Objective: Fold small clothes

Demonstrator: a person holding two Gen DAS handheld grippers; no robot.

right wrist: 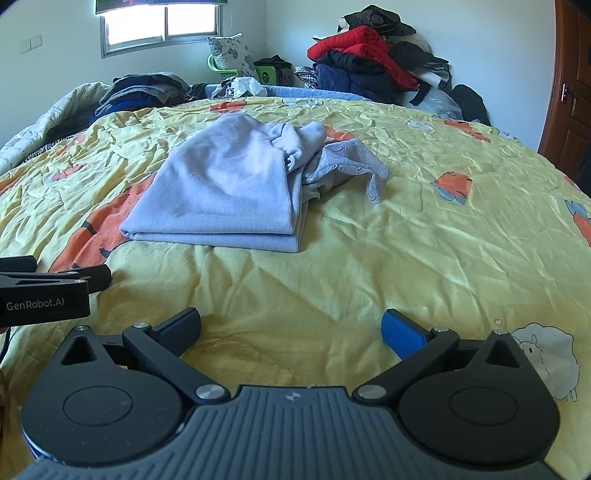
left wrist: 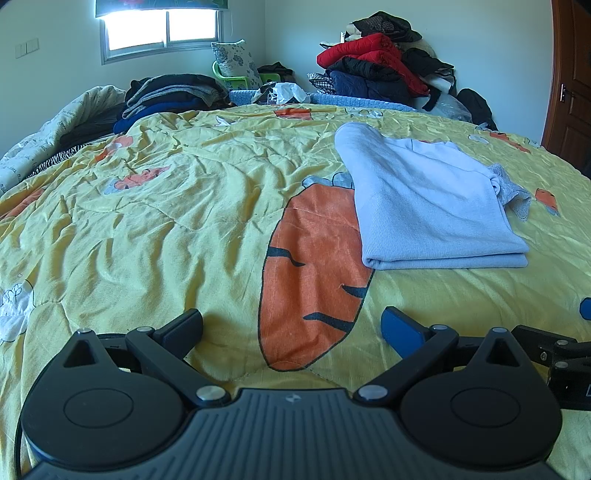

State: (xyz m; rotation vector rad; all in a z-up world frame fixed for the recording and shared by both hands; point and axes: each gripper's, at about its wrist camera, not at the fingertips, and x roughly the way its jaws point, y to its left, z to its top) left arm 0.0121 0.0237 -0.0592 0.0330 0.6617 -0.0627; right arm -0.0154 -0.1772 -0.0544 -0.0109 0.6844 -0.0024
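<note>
While both tools hang over the near part of the bed, the soft light blue knitted top [right wrist: 221,192] lies folded on the yellow quilt with big orange carrots printed on it [right wrist: 406,258], out toward the middle of the bed and well apart from both tools. Its thick folded edge faces the near side of the bed, and 2 layers show there. A bunched sleeve and a bit of pale lace trim [right wrist: 354,162] stick out from the right side of the top. Part of the top lies over the end of 1 big orange carrot [left wrist: 314,280]. The left gripper [left wrist: 291,325] has its jaws spread wide, and there is nothing between them but the quilt below. The right gripper [right wrist: 291,325] is spread just as wide and holds nothing too. Each tool has 1 black finger and 1 finger with a bright blue pad [right wrist: 402,332]. In the right wrist view, the side of the left gripper shows at the left edge, just beside the right one. At the far edge of the bed sits a low pile of dark folded clothes [left wrist: 173,92]. By the far wall is a tall heap of red, black and navy coats [left wrist: 376,62]. A bright window [left wrist: 159,29] is in the far wall, and a brown wooden door [left wrist: 572,92] stands at the right.
</note>
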